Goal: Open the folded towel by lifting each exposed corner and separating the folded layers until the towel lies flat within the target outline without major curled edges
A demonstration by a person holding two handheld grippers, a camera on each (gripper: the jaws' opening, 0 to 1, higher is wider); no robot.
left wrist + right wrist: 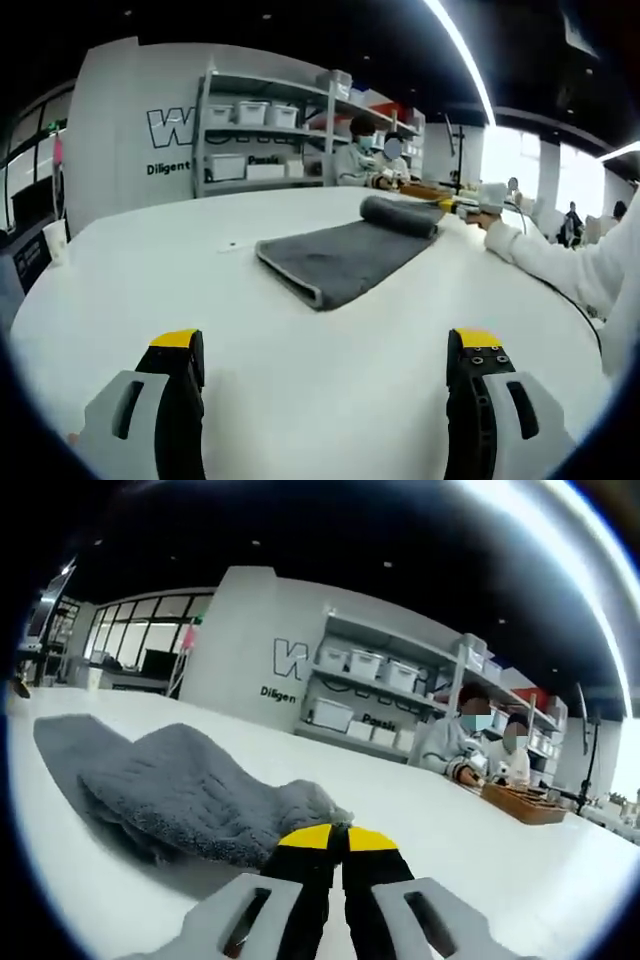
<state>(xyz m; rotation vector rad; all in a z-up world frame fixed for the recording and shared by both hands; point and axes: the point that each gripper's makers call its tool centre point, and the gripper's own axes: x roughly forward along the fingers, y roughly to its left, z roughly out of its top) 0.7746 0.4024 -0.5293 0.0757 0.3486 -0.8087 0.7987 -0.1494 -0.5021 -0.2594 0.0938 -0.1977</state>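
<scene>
A grey towel lies folded on the white table, and its far end is curled over into a roll. My left gripper is open, well short of the towel's near edge, with nothing between its yellow-tipped jaws. My right gripper shows beyond the roll, held by a hand in a white sleeve. In the right gripper view the towel bunches up to the tips of my right gripper, which is shut on the towel's edge; the pinched part is hidden under the tips.
A paper cup stands near the table's left edge. Behind the table are shelves with white bins and seated people beside a wooden tray. Bare tabletop lies between my left gripper and the towel.
</scene>
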